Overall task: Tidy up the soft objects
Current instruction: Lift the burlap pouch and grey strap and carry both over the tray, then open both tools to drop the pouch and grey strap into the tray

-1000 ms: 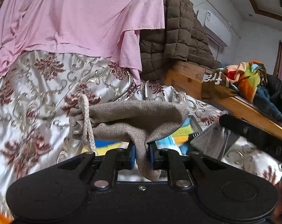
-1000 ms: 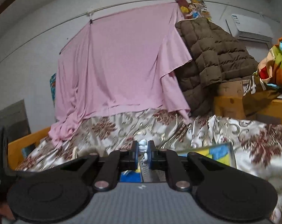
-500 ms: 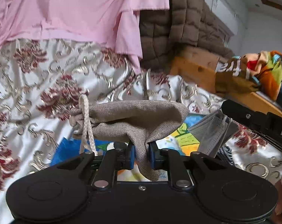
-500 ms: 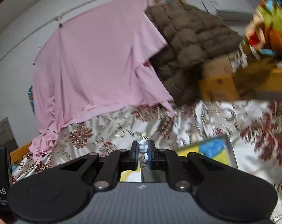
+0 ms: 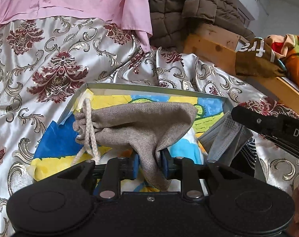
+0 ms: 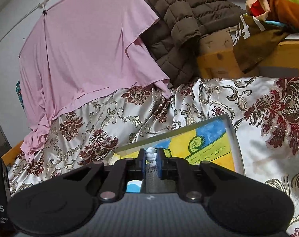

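1. Left wrist view — the left gripper (image 5: 149, 165) has the burlap drawstring pouch (image 5: 137, 126) between its blue fingers (image 5: 135, 165). A pinched fold of the cloth runs down through the gap and hangs out below it. The fingers are opening, yet the fold still fills the space between them. The body of the pouch spreads above and ahead of the fingers, with its white cord (image 5: 88, 134) dangling at the left, over a shallow tray (image 5: 149, 88) lined with a yellow-and-blue drawing. The tray lies on a bed covered by a floral satin bedspread (image 5: 50, 63).
2. Same view, right side — a grey face mask (image 5: 224, 136) hangs over the tray under the dark body of the right gripper (image 5: 268, 126).
3. Right wrist view — the right gripper's fingers (image 6: 141, 163) stand narrow and opening slightly, with the mask's white ear loop (image 6: 151, 155) still caught between them. The mask's grey fabric shows just below the fingers, above the tray's near corner.
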